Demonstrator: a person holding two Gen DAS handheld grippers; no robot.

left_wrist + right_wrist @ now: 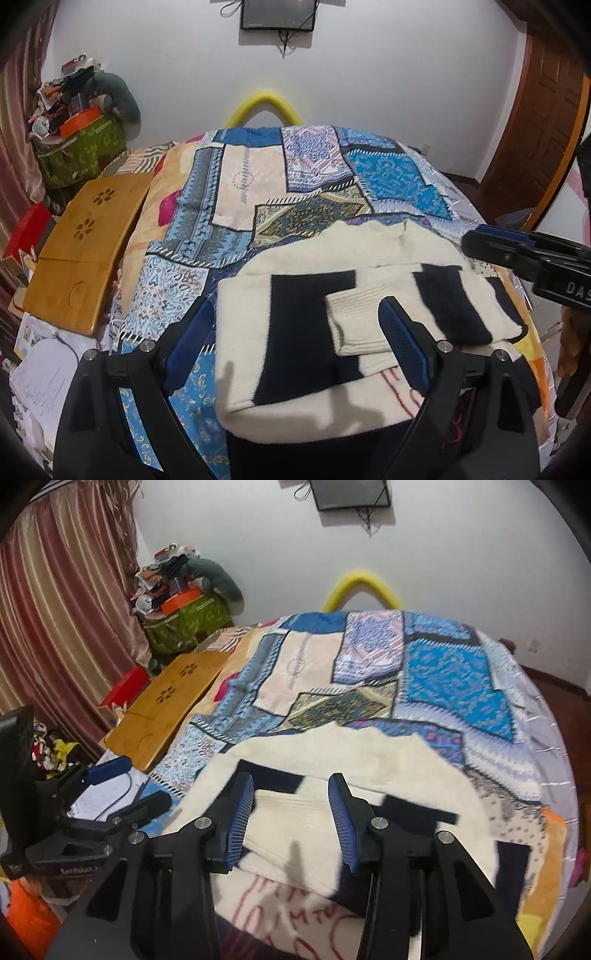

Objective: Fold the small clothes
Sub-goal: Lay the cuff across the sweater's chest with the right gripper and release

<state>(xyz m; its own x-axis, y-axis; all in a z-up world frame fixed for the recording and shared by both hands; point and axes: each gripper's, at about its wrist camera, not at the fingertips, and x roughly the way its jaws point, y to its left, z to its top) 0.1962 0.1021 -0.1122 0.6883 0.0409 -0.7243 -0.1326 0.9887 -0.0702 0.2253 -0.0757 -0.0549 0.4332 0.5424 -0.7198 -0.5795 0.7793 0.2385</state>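
My left claw (295,332) and right claw (291,812) hang apart over the sweater (295,369). I should grab both near corners evenly, then fold.

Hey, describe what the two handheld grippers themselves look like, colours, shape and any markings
Both are matte black plastic frames with triangular cut-outs and round silver bolt heads at the joints. The left gripper and right gripper each have two jaws lined with ribbed blue pads. The right one's body shows white lettering starting "DAS" in the left wrist view. No cables or sleeves are visible on them.
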